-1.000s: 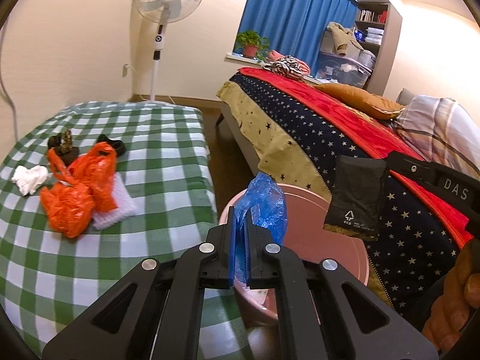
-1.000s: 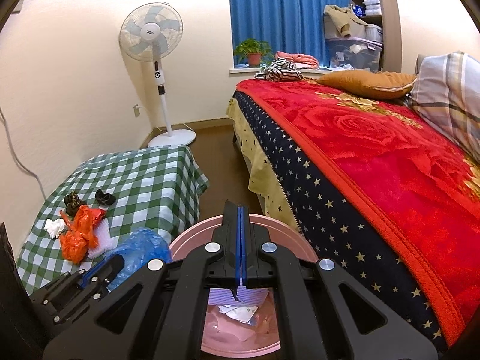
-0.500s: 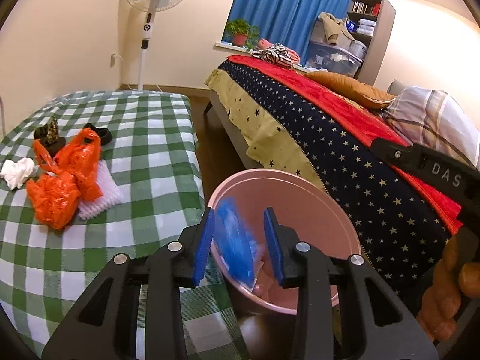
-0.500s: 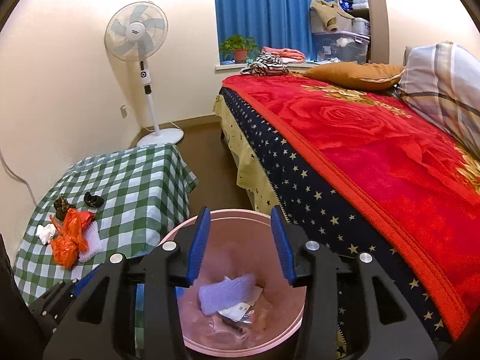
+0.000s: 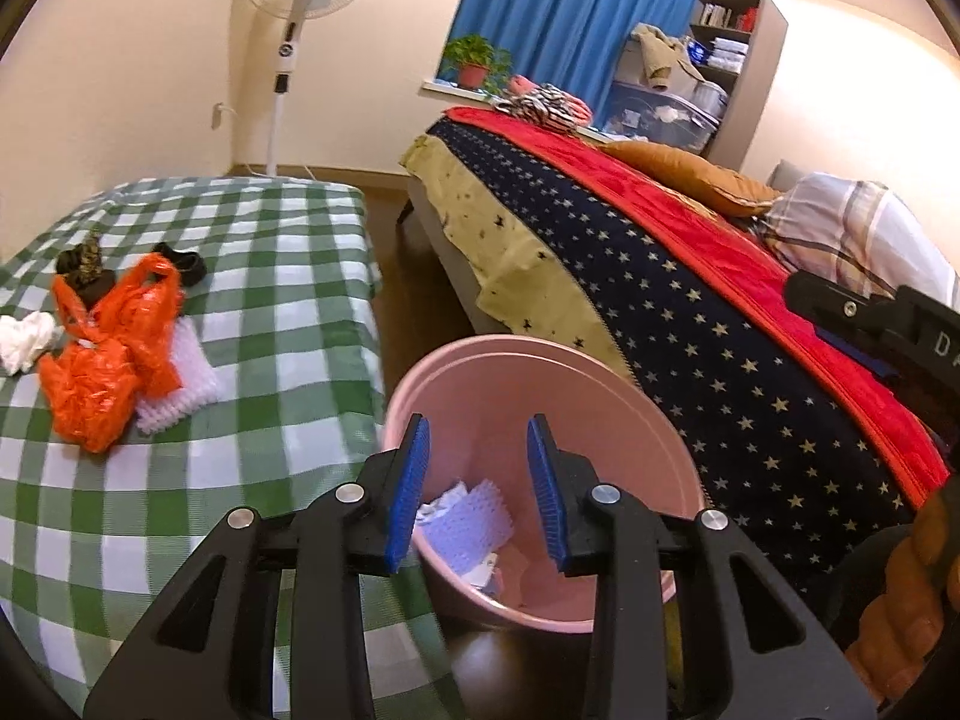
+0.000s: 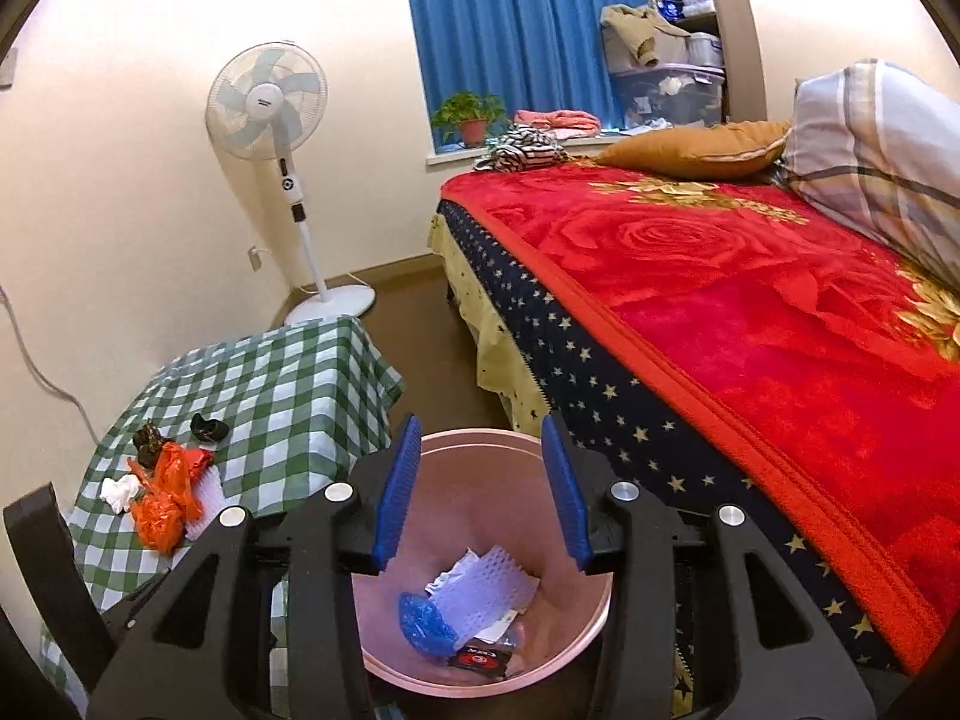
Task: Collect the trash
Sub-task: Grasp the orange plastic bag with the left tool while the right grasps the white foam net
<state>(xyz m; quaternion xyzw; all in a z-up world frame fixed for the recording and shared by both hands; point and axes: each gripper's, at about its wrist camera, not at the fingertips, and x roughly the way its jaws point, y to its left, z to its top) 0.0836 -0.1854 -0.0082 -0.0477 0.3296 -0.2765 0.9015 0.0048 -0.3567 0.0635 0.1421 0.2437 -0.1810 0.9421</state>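
Both grippers, left (image 5: 477,489) and right (image 6: 480,489), hang part-open and empty, having just opened, over the pink bin (image 6: 591,606) holding a blue bag (image 6: 423,624).

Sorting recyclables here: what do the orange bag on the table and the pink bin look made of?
The orange bag looks like thin plastic film: glossy, crinkled, slightly translucent. The pink bin seems to be smooth moulded plastic with a satin sheen and an even rolled rim, though that is judged by look alone.

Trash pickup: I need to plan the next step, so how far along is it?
Done: a blue bag, white foam sheet and dark packet lie in the pink bin. In hand: nothing; both grippers hang open over it. Left: orange bag, white wad and dark bits on the checked table.
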